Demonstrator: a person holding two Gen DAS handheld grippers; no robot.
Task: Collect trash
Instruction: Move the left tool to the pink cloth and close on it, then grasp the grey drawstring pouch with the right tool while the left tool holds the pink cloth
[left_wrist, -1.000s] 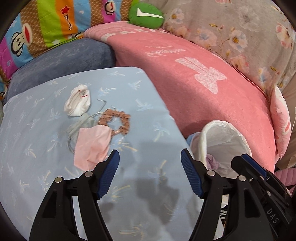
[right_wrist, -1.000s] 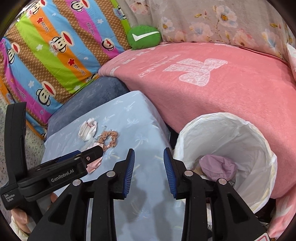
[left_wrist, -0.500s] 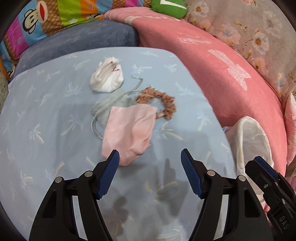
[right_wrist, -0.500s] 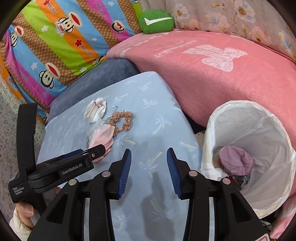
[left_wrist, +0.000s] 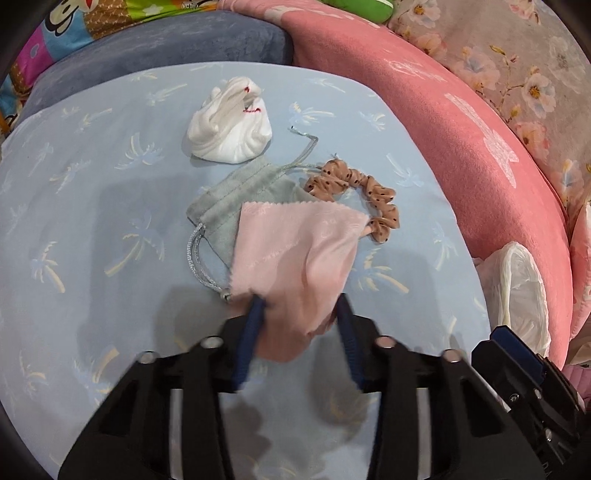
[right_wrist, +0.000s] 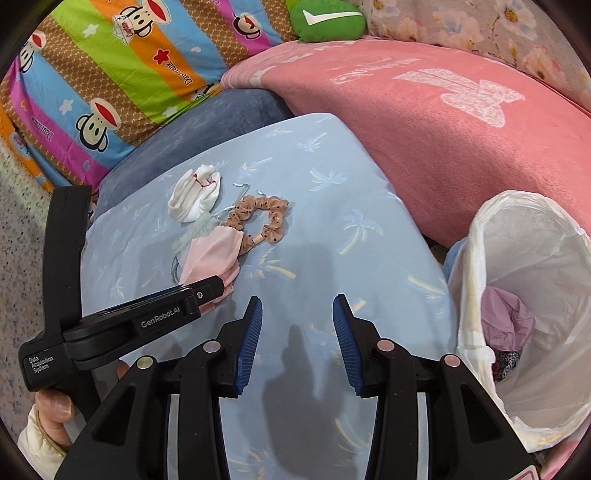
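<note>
Grasping the pink cloth (left_wrist: 295, 251) is the step in hand: the left gripper (left_wrist: 301, 325) has its jaws astride the cloth's near edge, partly closed on it; whether they grip is unclear. Next it must pinch firmly, lift clear of the grey pouch (left_wrist: 236, 199) beneath, and carry right to the bin (right_wrist: 532, 295). The right gripper (right_wrist: 297, 332) hangs with jaws apart, empty, over the tabletop (right_wrist: 332, 206).
</note>
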